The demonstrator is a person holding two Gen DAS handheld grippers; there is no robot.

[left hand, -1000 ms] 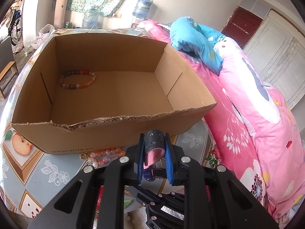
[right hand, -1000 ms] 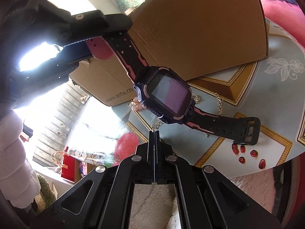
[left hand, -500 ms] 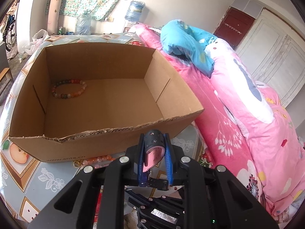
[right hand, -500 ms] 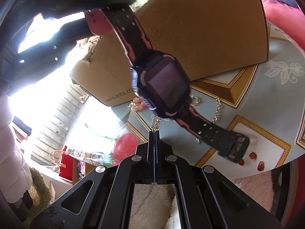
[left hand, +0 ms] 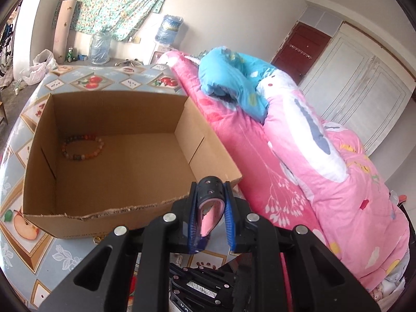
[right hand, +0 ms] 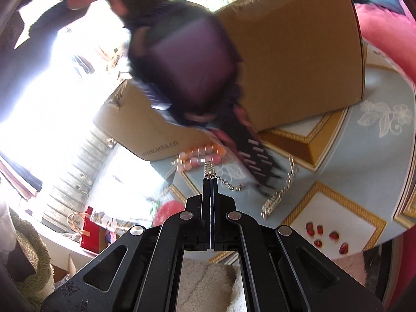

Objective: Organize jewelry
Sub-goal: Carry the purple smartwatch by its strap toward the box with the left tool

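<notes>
My left gripper is shut on the black-and-pink strap of a smartwatch and holds it above the near rim of an open cardboard box. A multicoloured bead bracelet lies in the box's far left corner. In the right wrist view the watch hangs blurred in front of the box. My right gripper is shut and empty, low over the table. A pink bead bracelet and a silver chain lie on the table by the box.
The box stands on a table with a fruit-print cloth. A bed with pink bedding runs along the table's right side. Red seed prints show on the cloth near my right gripper.
My left gripper has risen with the watch and moved toward the box; the view looks deeper into it. In the right wrist view the watch has swung up and closer. The right gripper stays shut.
</notes>
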